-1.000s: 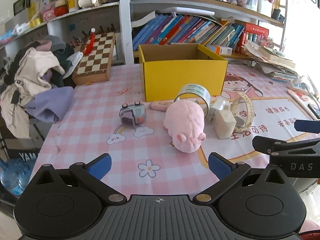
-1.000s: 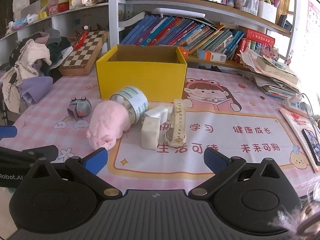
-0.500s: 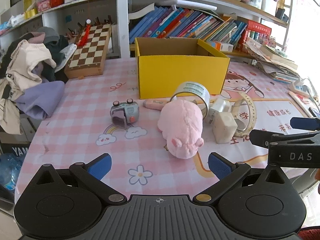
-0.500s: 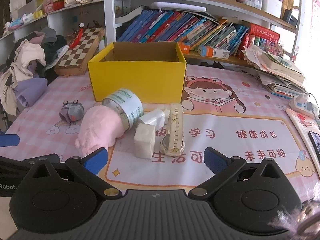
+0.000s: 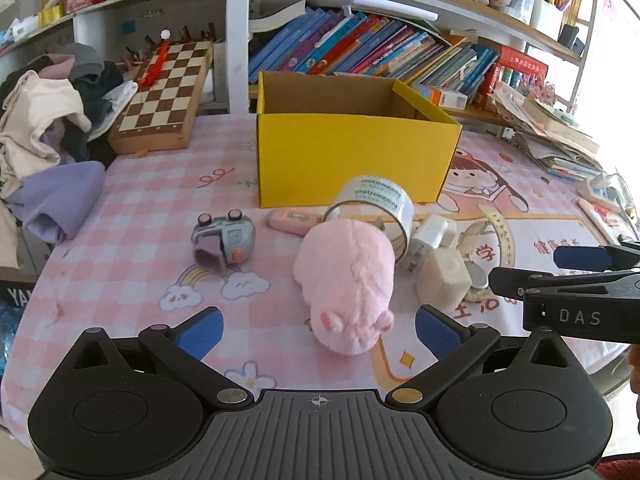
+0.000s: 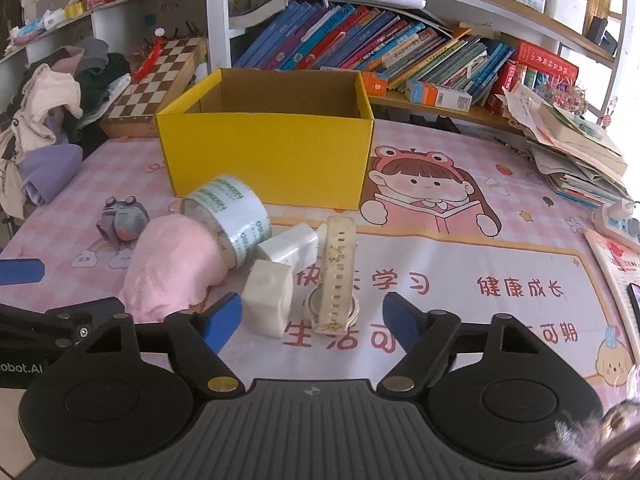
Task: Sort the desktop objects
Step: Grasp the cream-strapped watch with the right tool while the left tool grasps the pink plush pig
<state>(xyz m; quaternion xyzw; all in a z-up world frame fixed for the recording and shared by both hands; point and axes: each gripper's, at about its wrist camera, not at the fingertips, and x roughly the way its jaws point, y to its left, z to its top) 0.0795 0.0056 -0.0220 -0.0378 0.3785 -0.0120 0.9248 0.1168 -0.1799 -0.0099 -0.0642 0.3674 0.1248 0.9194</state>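
I see my left tool (image 5: 318, 326) gaping wide before the pink plush (image 5: 346, 286) on the surface (image 5: 132, 216), while my right tool (image 6: 312, 318), just been narrowing, stands empty before the cream watch (image 6: 336, 276).

From my left camera, the pink plush toy (image 5: 347, 280) is covering the near rim of the tape roll (image 5: 374, 204) and one end of the pink eraser (image 5: 292, 218) behind it. The white cube (image 5: 442, 276) is hiding part of the cream watch (image 5: 496, 232). My right gripper (image 5: 568, 276) is running off that picture's right edge, so its far finger is showing only as a blue tip. The yellow box (image 6: 264, 152) is keeping its floor out of my sight. The book spines (image 6: 360, 44) are reading too small to make out.
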